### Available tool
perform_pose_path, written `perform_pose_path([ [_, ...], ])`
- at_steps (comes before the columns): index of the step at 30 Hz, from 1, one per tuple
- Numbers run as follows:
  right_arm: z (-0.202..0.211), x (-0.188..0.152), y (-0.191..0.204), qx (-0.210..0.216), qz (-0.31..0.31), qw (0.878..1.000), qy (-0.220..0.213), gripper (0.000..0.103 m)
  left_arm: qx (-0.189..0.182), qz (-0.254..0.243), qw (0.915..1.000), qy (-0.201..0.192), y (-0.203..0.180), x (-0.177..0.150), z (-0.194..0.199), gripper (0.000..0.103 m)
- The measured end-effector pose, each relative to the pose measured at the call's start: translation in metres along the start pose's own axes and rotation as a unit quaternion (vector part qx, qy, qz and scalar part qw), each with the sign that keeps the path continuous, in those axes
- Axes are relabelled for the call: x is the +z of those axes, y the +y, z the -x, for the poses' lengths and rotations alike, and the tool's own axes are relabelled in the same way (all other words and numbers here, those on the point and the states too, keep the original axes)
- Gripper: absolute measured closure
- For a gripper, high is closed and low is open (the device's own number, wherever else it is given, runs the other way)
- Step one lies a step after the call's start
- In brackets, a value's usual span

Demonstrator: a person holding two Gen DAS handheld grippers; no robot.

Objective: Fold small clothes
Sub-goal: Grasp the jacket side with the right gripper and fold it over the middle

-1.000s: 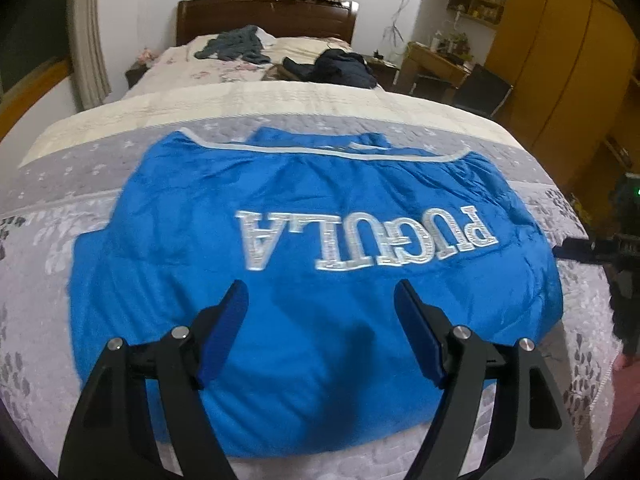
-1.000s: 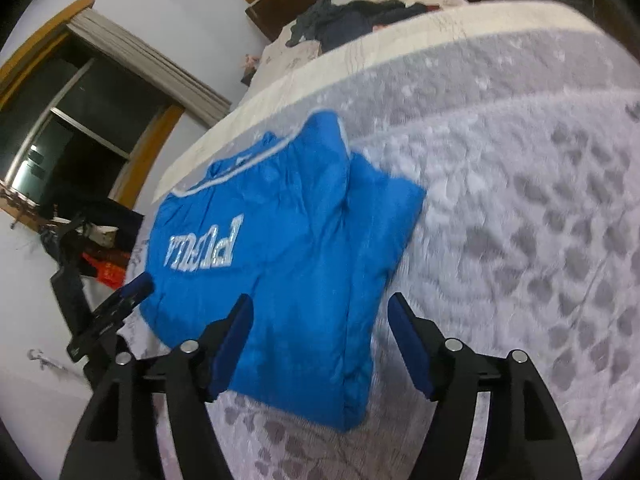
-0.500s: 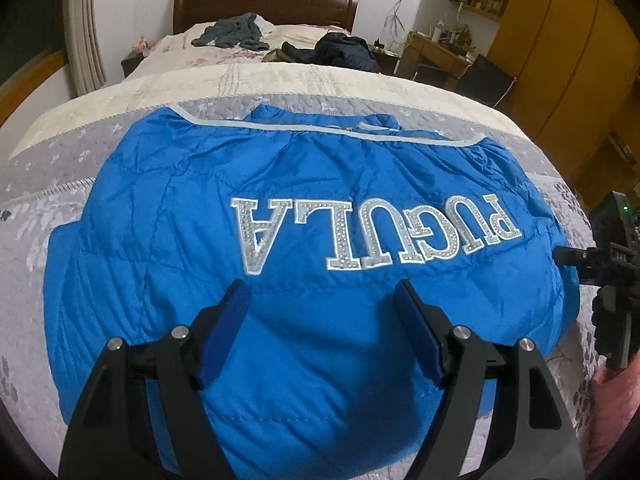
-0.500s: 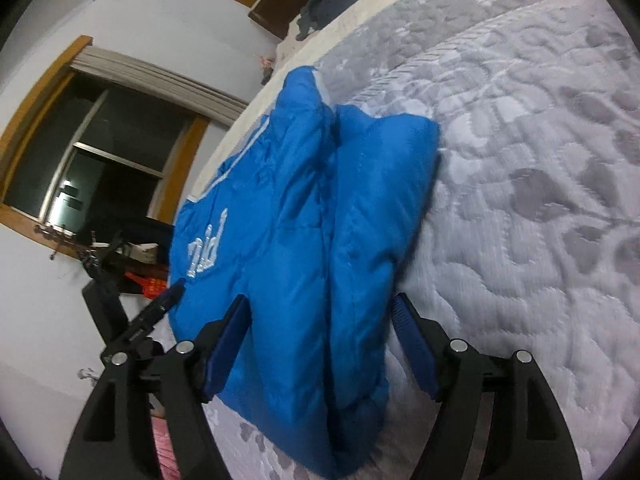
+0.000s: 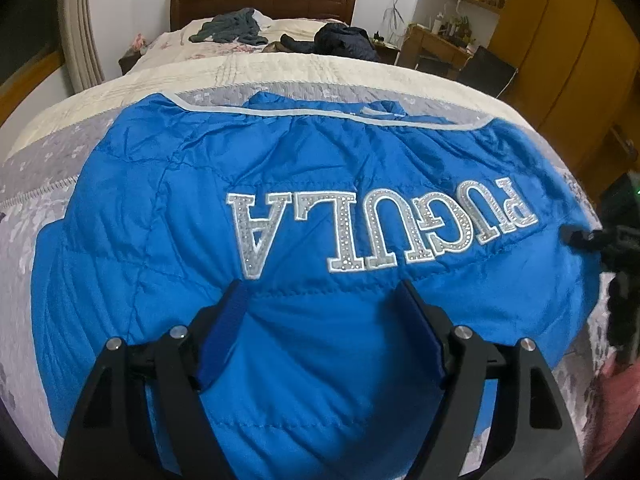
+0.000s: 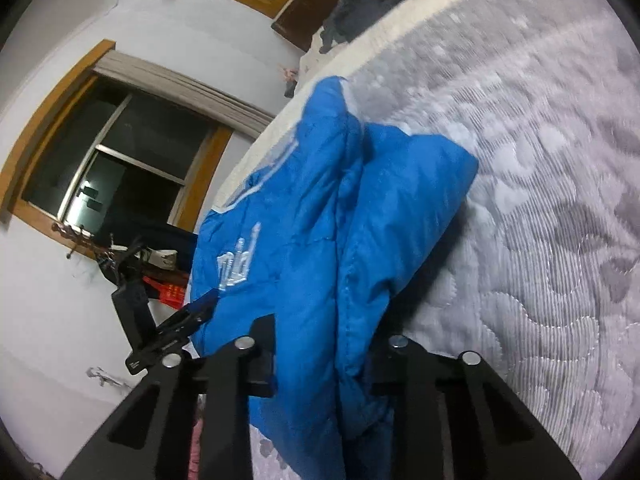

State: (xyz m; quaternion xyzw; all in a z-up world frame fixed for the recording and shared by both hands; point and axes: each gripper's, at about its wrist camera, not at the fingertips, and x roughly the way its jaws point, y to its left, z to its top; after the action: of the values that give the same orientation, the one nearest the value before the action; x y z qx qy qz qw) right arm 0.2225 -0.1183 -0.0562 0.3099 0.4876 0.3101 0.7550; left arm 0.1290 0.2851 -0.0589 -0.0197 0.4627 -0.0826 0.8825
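Note:
A blue puffer jacket [image 5: 304,168] lies spread back-up on the bed's grey quilt [image 5: 36,184], its silver "PUGULA" lettering upside down to me. My left gripper [image 5: 322,320] hangs open low over the jacket's near part, just short of the letters, with nothing between its fingers. In the right wrist view the jacket's [image 6: 320,208] padded side edge runs between the jaws of my right gripper [image 6: 324,360], which has closed in on the fabric. The cloth hides its pads. The right gripper [image 5: 588,236] also shows at the jacket's right edge, and the left gripper [image 6: 176,332] at its near edge.
Dark clothes [image 5: 344,40] and a grey garment [image 5: 232,28] lie at the far end of the bed by the wooden headboard [image 5: 260,0]. A desk [image 5: 436,44] and yellow wardrobe [image 5: 560,52] stand to the right. A window [image 6: 116,152] is on the left wall.
The left gripper has moved forward and lower over the jacket, still open. The right gripper has slid onto the jacket's side edge and its jaws have drawn together on the fabric.

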Motion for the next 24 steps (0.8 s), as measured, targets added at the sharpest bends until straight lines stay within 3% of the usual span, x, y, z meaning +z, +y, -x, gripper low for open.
perform_pose_path([
  [10, 0.01, 0.016, 0.118, -0.09, 0.1, 0.991, 0.003, 0.079, 0.026, -0.009, 0.9996, 0.01, -0.004, 0.005, -0.009, 0.026],
  [15, -0.004, 0.018, 0.167, -0.139, 0.151, 0.979, 0.017, 0.079, -0.008, 0.022, 0.9997, 0.006, 0.014, 0.007, 0.011, 0.029],
  [24, -0.06, 0.003, 0.252, -0.197, 0.242, 0.949, 0.052, 0.079, -0.045, 0.089, 0.994, -0.046, 0.07, 0.018, 0.072, 0.029],
])
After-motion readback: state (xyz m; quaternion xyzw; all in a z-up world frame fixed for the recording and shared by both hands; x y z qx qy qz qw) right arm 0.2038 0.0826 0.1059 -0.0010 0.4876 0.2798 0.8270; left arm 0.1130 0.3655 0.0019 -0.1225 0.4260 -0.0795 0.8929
